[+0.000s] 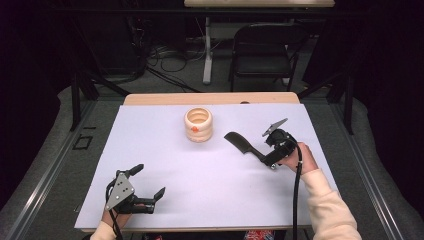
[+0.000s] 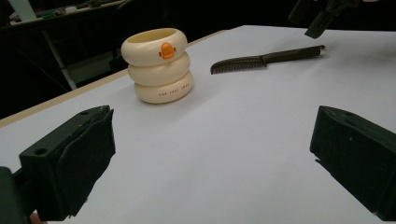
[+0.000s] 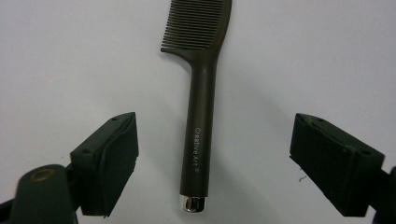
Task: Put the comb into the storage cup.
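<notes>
Right gripper (image 3: 205,168) wide open, nothing held, poised over comb (image 3: 201,93); handle lying straight between the jaws, clear gap on each side, metal end cap nearest the gripper, teeth at the far end. In the high view right gripper (image 1: 267,159) at the comb's (image 1: 243,144) handle end. Looks like the pre-grasp step: aligned, not yet closed. Next move likely calls for lowering until the pads flank the handle, then closing square on the round shaft; slim, smooth handle flat on the table, so a shallow pinch could slip.

Comb: dark matte plastic, fine teeth, cylindrical handle with pale print, shiny tip. Ahead and left of the right gripper, cream holder (image 1: 198,124): three stacked rounded rings, glossy, open top, orange duck-bill mark. White smooth table cover (image 1: 210,190).

Left gripper (image 1: 145,187) also spread wide, empty, low near the table's front edge, well apart from comb, aimed toward holder (image 2: 158,65).
</notes>
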`<state>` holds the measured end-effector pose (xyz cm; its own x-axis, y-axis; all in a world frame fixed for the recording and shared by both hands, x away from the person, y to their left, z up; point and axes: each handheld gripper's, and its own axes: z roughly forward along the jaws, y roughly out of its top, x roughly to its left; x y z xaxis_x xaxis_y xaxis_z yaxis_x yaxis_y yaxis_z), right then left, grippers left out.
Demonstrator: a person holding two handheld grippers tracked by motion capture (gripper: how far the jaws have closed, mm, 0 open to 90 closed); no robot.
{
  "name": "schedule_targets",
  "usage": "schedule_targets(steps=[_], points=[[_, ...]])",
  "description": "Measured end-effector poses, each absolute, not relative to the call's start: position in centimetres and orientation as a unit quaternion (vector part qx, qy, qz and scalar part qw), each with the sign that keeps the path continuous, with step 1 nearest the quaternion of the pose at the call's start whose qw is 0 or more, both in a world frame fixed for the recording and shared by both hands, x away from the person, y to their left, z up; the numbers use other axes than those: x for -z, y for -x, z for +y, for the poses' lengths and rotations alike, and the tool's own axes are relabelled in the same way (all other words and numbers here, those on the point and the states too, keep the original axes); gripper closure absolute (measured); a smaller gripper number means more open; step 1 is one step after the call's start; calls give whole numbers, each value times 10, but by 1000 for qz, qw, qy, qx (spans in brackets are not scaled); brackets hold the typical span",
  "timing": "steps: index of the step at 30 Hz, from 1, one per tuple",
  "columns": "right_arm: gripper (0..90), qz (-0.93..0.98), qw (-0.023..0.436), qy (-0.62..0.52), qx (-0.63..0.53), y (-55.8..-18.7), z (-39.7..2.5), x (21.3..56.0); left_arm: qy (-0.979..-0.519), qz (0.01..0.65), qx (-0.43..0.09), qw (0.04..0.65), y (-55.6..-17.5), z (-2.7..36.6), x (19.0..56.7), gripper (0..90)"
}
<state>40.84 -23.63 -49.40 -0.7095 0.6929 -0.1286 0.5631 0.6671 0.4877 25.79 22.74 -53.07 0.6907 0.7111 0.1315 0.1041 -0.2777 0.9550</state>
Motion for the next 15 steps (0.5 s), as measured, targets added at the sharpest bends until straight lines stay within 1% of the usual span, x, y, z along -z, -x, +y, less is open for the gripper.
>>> schedule_targets(steps=[11,15], points=[[6,902,151,-347,-208,-411,-227,493,-748,271,-285,534,-258,227,531,0],[0,906,146,-341,-204,-414,-222,494,-748,272,-284,535,-258,227,531,1]])
